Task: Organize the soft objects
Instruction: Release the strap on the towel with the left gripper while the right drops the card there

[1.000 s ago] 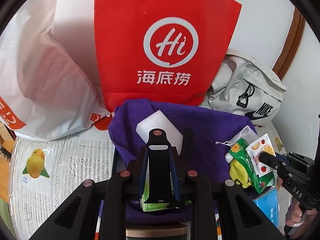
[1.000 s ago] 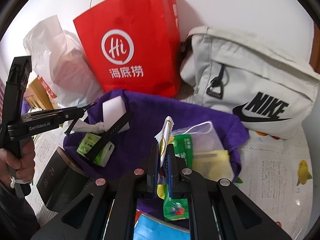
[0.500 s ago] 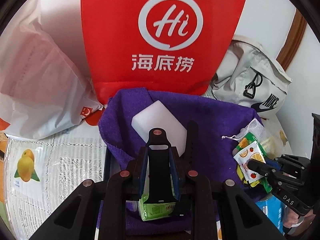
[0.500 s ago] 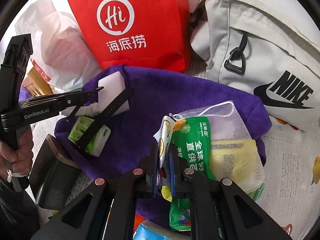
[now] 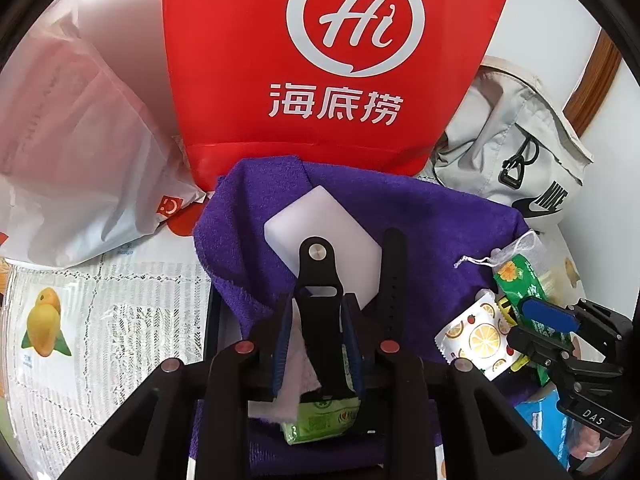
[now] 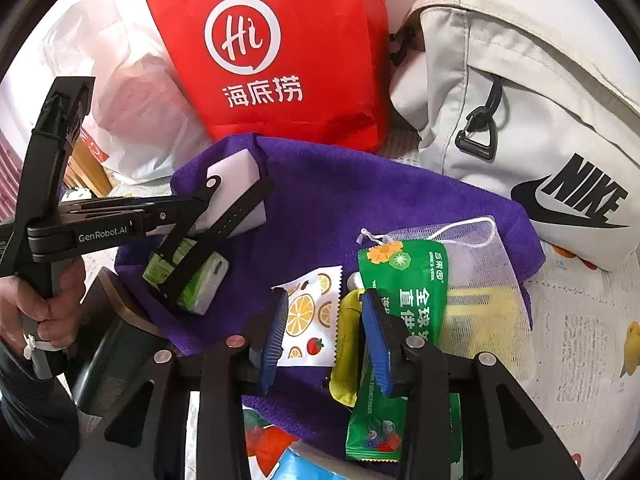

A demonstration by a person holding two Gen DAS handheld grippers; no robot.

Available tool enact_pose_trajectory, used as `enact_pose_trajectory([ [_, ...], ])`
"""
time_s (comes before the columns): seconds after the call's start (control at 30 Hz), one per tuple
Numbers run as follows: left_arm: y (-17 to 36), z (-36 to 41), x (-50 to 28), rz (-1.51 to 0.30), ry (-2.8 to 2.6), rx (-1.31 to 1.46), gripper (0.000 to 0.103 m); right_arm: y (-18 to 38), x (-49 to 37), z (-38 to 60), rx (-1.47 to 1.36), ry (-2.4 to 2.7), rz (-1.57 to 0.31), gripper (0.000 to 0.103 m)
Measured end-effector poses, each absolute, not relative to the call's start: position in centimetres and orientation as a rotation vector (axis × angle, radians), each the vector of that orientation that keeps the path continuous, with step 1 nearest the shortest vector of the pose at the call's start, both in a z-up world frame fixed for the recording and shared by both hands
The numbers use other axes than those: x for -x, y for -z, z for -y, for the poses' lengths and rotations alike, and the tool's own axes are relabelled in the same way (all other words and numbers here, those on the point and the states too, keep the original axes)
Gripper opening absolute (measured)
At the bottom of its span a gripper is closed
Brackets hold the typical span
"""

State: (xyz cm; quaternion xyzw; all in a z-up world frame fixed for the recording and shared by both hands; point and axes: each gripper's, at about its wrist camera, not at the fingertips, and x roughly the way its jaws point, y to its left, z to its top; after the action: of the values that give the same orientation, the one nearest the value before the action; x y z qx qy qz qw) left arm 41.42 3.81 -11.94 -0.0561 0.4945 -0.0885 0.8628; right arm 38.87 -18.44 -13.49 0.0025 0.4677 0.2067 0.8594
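A purple towel [image 5: 440, 232] is spread on the table and holds the small items. My left gripper [image 5: 317, 300] is low over it and its jaws are opening. A black watch strap [image 5: 318, 320] stands between the pads with a slim gap on its left side. The strap lies across a white foam block [image 5: 332, 220] and a green tissue pack [image 5: 320, 420]. My right gripper [image 6: 324, 294] is also opening, and a fruit-printed sachet [image 6: 308, 312] lies flat on the towel [image 6: 360, 200] between its parted fingers. A green snack packet [image 6: 404, 280] and a mesh pouch [image 6: 480, 264] lie just to its right.
A red paper bag [image 5: 332, 60], a white plastic bag [image 5: 80, 140] and a grey Nike bag [image 6: 540, 120] stand behind the towel. A dark box [image 6: 116, 344] sits at the towel's left edge. A blue packet [image 6: 304, 464] lies near the front. A hand [image 6: 52, 312] holds the left gripper.
Both grippers came down closer to the towel. The right jaws parted and the sachet, upright before, now lies flat. The left pads drew slightly off the strap.
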Motion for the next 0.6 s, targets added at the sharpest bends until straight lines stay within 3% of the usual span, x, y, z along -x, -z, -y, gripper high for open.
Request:
enact_pose_trajectory([
  [0.1, 11.5, -4.0, -41.1, -1.041, 0.175, 0.114, 0.033, 13.3, -38.7, 18.4, -0.005, -0.43, -0.979, 0.039],
  [0.2, 10.7, -4.4, -40.3, -1.032, 0.168, 0.116, 0.051, 12.8, -38.4, 18.4, -0.012, -0.434, -0.972, 0.04],
  [0.37, 9.4, -4.4, -38.7, -1.019, 0.151, 0.093, 0.054, 11.7, -37.0, 18.5, -0.009, -0.423, -0.967, 0.043],
  [0.43, 8.6, -4.3, -37.5, -1.006, 0.141, 0.078, 0.062, 11.2, -36.1, 18.4, -0.01, -0.418, -0.968, 0.044],
  [0.6, 6.5, -4.4, -33.5, -0.965, 0.112, 0.063, 0.075, 9.4, -32.8, 18.6, -0.023, -0.381, -0.947, 0.063],
])
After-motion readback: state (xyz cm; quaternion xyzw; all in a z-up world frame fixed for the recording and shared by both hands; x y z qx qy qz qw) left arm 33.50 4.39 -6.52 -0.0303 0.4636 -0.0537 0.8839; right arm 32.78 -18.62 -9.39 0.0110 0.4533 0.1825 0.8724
